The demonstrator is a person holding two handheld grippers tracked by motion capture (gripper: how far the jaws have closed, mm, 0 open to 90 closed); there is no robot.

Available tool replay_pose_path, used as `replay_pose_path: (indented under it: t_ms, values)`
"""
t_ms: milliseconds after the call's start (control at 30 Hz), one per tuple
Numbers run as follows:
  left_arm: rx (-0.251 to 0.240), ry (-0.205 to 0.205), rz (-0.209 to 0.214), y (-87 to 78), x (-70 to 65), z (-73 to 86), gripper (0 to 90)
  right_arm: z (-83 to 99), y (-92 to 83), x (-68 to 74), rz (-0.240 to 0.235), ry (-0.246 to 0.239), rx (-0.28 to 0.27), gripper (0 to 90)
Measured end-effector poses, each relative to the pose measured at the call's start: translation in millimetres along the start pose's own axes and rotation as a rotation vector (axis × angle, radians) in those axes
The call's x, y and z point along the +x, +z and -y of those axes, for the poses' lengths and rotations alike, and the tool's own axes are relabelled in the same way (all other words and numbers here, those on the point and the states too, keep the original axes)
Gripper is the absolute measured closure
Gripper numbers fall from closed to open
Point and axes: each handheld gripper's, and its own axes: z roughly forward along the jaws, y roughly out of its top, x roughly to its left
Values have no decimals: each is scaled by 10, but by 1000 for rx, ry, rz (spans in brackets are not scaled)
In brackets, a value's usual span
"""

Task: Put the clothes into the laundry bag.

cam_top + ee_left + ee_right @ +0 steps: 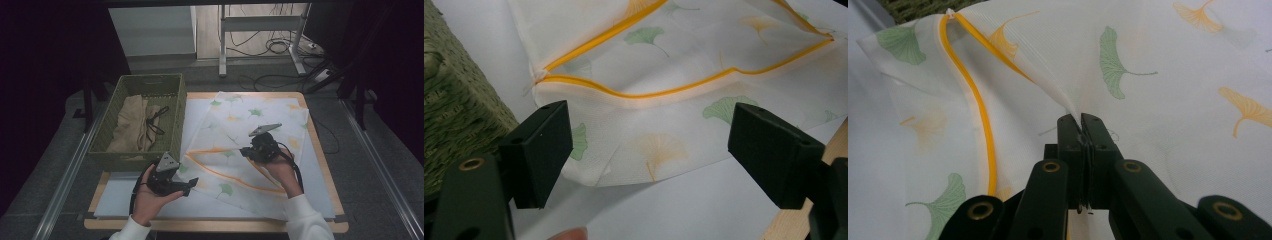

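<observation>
Right hand-held gripper (1081,120) pinches the bag (240,150) open; left hand-held gripper (649,150), gaping and empty, hasn't fetched the cloth (131,125) from the basket (177,107).

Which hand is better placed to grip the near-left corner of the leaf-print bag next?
Left. The left tongs stand open facing that corner of the leaf-print bag, while the right tongs are shut on its upper layer.

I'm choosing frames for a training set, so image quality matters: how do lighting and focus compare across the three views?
High view: dim, dark at the edges, the mesh bag and green basket still readable. Left gripper view: bright, bag sharp, the open left tool soft up close. Right gripper view: evenly lit, sharp where the right tool pinches the bag.
</observation>
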Motion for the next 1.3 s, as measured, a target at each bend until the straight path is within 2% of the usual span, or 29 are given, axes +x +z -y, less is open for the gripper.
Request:
replay_pose_path:
  t_ms: [133, 367, 500, 967, 1300]
  values:
    - [2, 1, 0, 17, -5, -4, 179, 0, -68, -36, -7, 10, -28, 864]
    - [2, -8, -12, 14, 37, -1, 178, -51, -128, -133, -26, 24, -37, 864]
    - [8, -4, -13, 29, 31, -3, 178, -97, -175, -157, -36, 12, -49, 864]
    - [0, -6, -18, 2, 42, 1, 178, -195, -318, -35, -34, -23, -110, 864]
    - [0, 0, -22, -3, 32, -1, 178, -167, -265, -68, -34, -11, -99, 864]
